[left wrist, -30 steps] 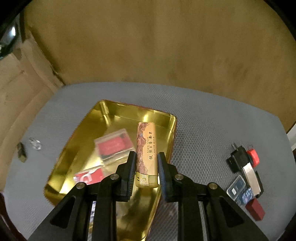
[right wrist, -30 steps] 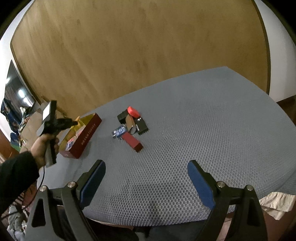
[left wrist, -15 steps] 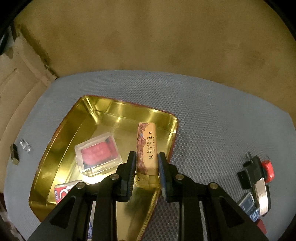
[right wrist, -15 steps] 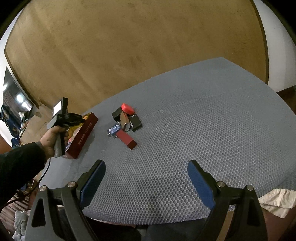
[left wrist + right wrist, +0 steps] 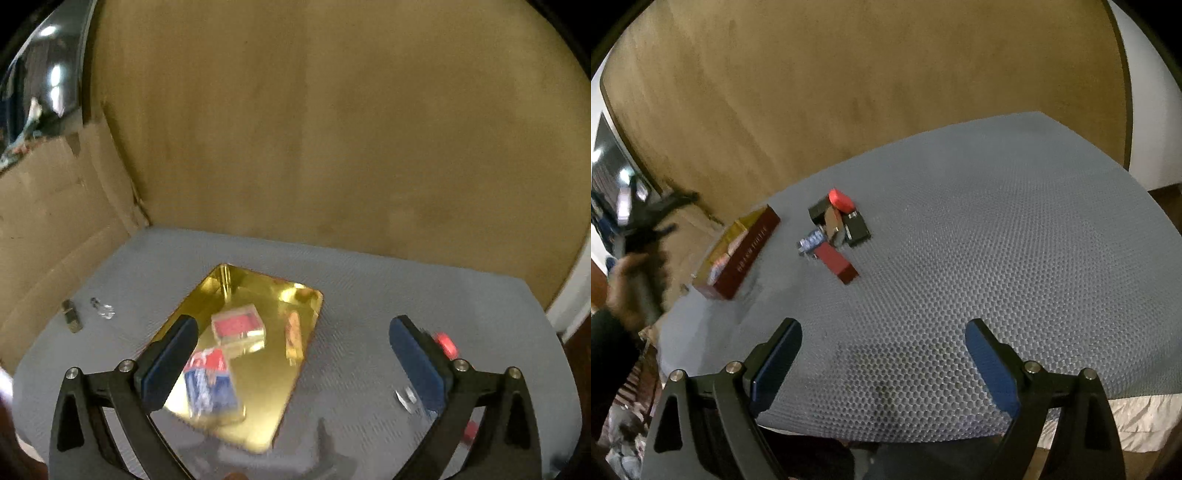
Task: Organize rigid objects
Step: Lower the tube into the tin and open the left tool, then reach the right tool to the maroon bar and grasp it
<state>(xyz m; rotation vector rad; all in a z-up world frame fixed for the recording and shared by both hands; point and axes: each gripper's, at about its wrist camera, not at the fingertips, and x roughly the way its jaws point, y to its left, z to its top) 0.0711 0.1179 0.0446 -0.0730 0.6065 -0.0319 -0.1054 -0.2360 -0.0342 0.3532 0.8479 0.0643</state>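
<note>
A gold tin tray [image 5: 258, 413] with red outer walls [image 5: 746, 254] lies on the grey mat. In it lie a brown lighter [image 5: 293, 338] by the right wall, a clear case with a red card [image 5: 238, 328] and a red-and-blue pack [image 5: 210, 384]. My left gripper [image 5: 291, 363] is open and empty, raised above the tray. My right gripper [image 5: 882, 360] is open and empty, over bare mat near the front edge. A pile of small items lies mid-mat: a red cap [image 5: 841, 199], black pieces [image 5: 856, 229], a dark red box [image 5: 836, 263], a blue card [image 5: 810, 240].
A small dark block [image 5: 71, 320] and a clear trinket [image 5: 103, 309] lie on the mat left of the tray. A brown wall stands behind the mat. Cardboard [image 5: 55, 206] stands at the left. The person's hand [image 5: 631, 280] holds the left gripper.
My left gripper has opened, let the brown lighter go into the tray and lifted back up. The right gripper has barely moved.
</note>
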